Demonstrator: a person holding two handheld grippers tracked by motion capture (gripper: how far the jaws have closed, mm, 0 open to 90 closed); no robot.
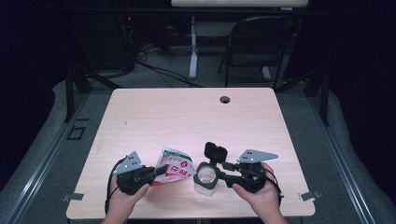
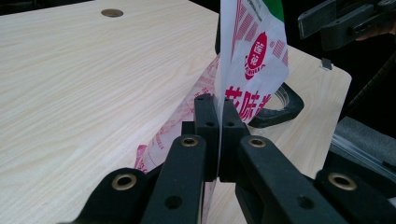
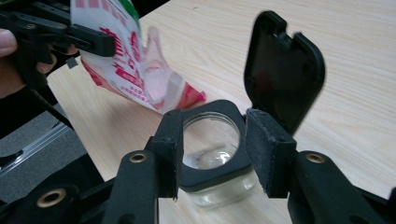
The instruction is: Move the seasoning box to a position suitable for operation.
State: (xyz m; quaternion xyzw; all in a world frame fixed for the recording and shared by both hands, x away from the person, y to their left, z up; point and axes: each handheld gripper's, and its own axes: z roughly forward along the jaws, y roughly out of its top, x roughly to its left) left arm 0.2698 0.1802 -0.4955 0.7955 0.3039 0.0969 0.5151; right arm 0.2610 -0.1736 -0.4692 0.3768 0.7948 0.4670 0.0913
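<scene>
A: Where is your left claw [image 1: 161,171] right now?

B: Low at the near-left of the worktop [image 1: 154,114]. Its jaws are pressed together on the edge of the white-and-red packet [image 1: 175,166], as your left gripper view shows plainly: the two black jaws meet with the film pinched between them, and the packet [image 2: 252,65] stands up above them with red printing and a green strip at its top.

A: And the packet itself?

B: From above, it fans out to the right of your left claw, toward the jar. In your right gripper view the packet [image 3: 140,70] hangs tilted, its lower corner close to the worktop just beyond the jar's rim.

A: What about your right claw [image 1: 219,173]?

B: It sits at the near-middle of the worktop, clamped on the jar's black square collar [image 3: 212,161]. One jaw presses each side of that collar. The glass jar [image 1: 206,179] is clear and stands on the worktop, mouth upward.

A: Is the jar shut?

B: No. Its black hinged lid [image 3: 282,70] is flipped up and back, standing behind the mouth, so you look straight down into the glass. I cannot tell whether anything is inside it.

A: How do your two hands lie?

B: Your left hand [image 1: 122,198] and right hand [image 1: 258,193] come in from the near edge, well apart, with packet and jar between them. A round cable hole [image 1: 225,99] sits near the far edge.
</scene>
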